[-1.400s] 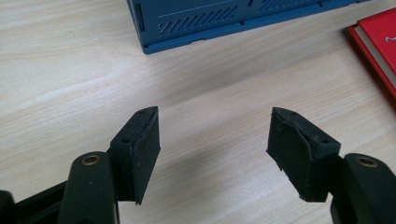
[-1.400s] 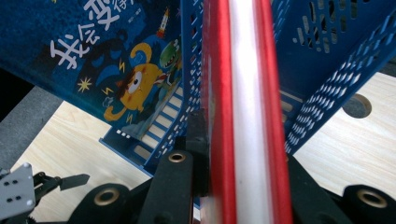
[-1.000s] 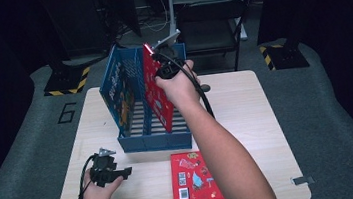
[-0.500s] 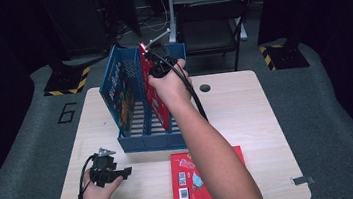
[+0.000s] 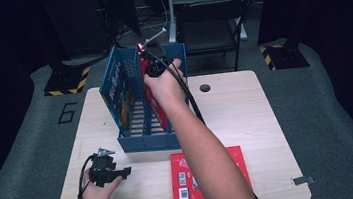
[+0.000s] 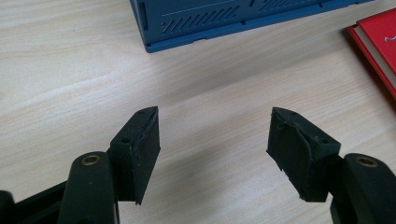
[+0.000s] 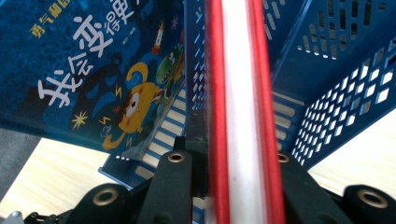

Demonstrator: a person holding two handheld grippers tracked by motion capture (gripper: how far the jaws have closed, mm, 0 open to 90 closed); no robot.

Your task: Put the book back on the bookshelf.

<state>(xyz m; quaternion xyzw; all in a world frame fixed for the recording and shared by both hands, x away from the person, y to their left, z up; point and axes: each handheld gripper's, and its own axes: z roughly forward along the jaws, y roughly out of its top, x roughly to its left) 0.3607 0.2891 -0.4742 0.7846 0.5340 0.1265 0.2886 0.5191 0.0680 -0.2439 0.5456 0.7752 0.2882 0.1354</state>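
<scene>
The left gripper (image 6: 212, 140) has matte black, wedge-shaped jaws with worn pads, brass-ringed pivot screws and a trailing black cable. The right gripper (image 7: 238, 154) is equally black, brass-riveted.

From above, the person's right forearm (image 5: 205, 151) covers the left part of the red book lying flat on the table (image 5: 223, 177). The right gripper (image 5: 155, 67) is mostly buried under the hand. In the left gripper view the rack (image 6: 224, 18) is cut off at the top edge. The upright red book (image 7: 240, 107) is blurred up close.
</scene>
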